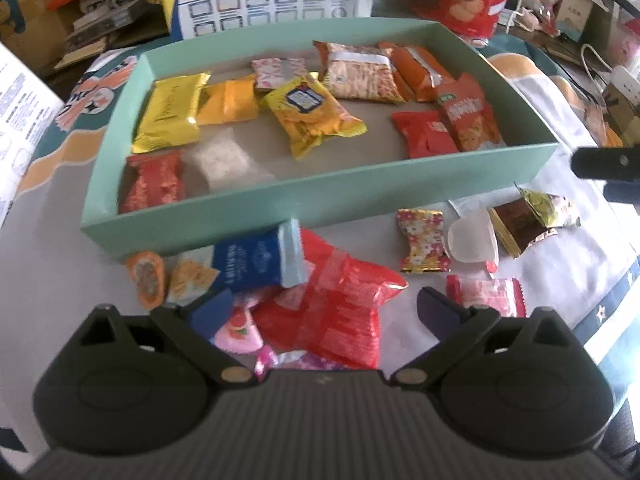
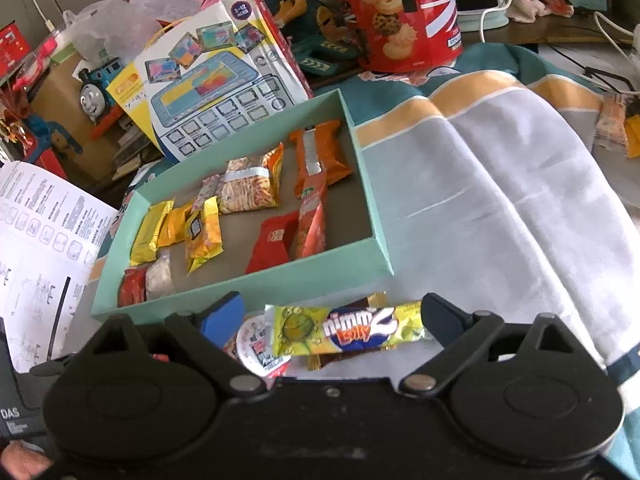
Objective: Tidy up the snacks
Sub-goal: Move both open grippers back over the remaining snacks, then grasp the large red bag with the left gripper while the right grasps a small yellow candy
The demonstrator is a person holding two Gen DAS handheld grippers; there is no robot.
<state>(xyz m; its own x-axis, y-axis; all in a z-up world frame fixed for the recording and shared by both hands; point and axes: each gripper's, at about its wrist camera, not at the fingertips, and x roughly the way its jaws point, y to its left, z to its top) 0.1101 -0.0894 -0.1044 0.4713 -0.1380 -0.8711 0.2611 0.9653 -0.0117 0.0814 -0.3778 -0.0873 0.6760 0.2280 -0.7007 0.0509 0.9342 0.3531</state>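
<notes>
A shallow teal box [image 1: 304, 216] [image 2: 340, 264] sits on the cloth with several snack packets inside. In front of it loose snacks lie scattered: a blue packet [image 1: 252, 260], a red packet [image 1: 340, 300], a floral candy [image 1: 424, 240] and a jelly cup [image 1: 472, 240]. My left gripper [image 1: 326, 312] hangs open over the red packet, its pads clear of the packet. My right gripper [image 2: 332, 316] is open around a yellow lolly packet [image 2: 348, 330] that rests on a brown packet [image 1: 516, 224] and a jelly cup [image 2: 256, 344]. A gap shows at the left pad [image 2: 224, 316].
A toy box [image 2: 216, 88] and a red biscuit tin [image 2: 404, 16] stand behind the teal box. A printed paper sheet [image 2: 44, 232] lies on the left. Grey cloth [image 2: 500, 200] stretches to the right of the box. A black part of the right gripper [image 1: 604, 164] shows at the left wrist view's right edge.
</notes>
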